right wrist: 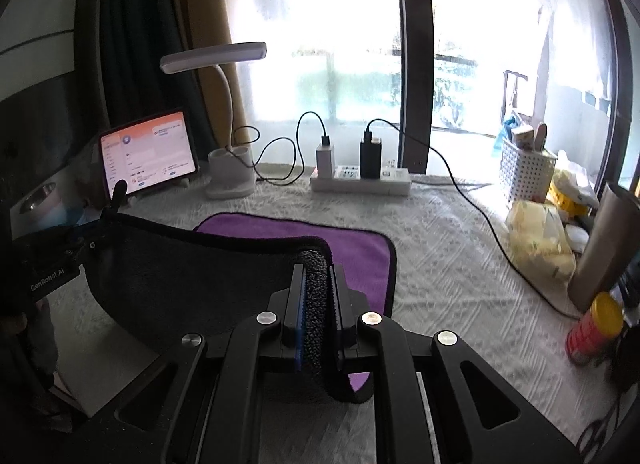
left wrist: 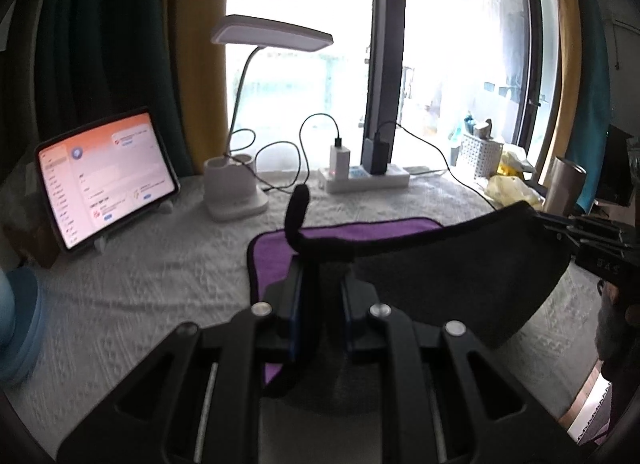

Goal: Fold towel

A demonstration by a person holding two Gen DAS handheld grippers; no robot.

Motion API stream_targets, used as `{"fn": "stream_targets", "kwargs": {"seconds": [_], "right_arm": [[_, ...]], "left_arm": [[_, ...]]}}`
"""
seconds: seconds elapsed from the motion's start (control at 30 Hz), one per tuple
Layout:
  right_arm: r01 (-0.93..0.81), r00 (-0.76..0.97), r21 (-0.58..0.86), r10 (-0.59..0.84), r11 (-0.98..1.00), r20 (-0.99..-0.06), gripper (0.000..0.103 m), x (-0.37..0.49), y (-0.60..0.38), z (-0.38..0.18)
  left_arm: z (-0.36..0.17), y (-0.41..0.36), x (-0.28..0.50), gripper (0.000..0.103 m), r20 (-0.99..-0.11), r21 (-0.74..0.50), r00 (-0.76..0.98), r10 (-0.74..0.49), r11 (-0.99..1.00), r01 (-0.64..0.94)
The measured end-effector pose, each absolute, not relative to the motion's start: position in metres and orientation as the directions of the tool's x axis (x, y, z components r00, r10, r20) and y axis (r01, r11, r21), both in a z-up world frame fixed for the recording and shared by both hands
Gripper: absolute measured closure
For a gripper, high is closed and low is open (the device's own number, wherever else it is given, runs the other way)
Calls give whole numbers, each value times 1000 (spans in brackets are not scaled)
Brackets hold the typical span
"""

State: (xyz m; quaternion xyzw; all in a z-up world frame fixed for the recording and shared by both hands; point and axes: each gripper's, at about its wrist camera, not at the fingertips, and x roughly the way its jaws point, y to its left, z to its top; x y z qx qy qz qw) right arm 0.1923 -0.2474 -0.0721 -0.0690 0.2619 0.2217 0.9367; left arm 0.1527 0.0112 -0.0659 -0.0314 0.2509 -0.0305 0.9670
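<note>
The towel (left wrist: 460, 264) is purple on one face and dark grey on the other, with a black hem. Its far part lies flat on the white tablecloth (left wrist: 140, 284), purple side up. Its near edge is lifted and stretched between both grippers, grey side toward me. My left gripper (left wrist: 320, 264) is shut on one near corner. My right gripper (right wrist: 318, 276) is shut on the other near corner. The towel (right wrist: 180, 276) hangs in a shallow curve between them. The right gripper shows at the right edge of the left wrist view (left wrist: 560, 230).
A lit tablet (left wrist: 104, 180) stands at the back left. A white desk lamp (left wrist: 236, 192), a power strip (left wrist: 364, 180) with chargers and cables, a white basket (right wrist: 524, 172), yellow packets (right wrist: 540, 240), a steel tumbler (right wrist: 600, 244) and a red-yellow can (right wrist: 592, 328) line the back and right.
</note>
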Motion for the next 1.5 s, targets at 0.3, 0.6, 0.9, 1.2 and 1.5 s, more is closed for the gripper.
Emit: {"fn": "stream_targets", "kwargs": {"seconds": [0.3, 0.6, 0.9, 1.2, 1.5], "right_arm": [[-456, 769, -15, 386, 890, -510, 91, 224, -241, -64], [-437, 782, -62, 345, 897, -519, 91, 258, -235, -70], [-430, 777, -80, 323, 899, -540, 91, 290, -228, -80], [-421, 754, -77, 302, 904, -584, 91, 318, -222, -101], [-409, 713, -61, 277, 910, -644, 91, 350, -219, -124]], "left_arm": [[-54, 15, 187, 86, -476, -72, 877, -65, 997, 35], [-49, 15, 222, 86, -475, -37, 879, -48, 999, 35], [-59, 16, 252, 86, -502, -44, 864, -41, 999, 22], [-81, 18, 290, 86, -549, -37, 835, -42, 999, 26], [-112, 17, 322, 86, -601, -29, 799, -24, 1000, 8]]}}
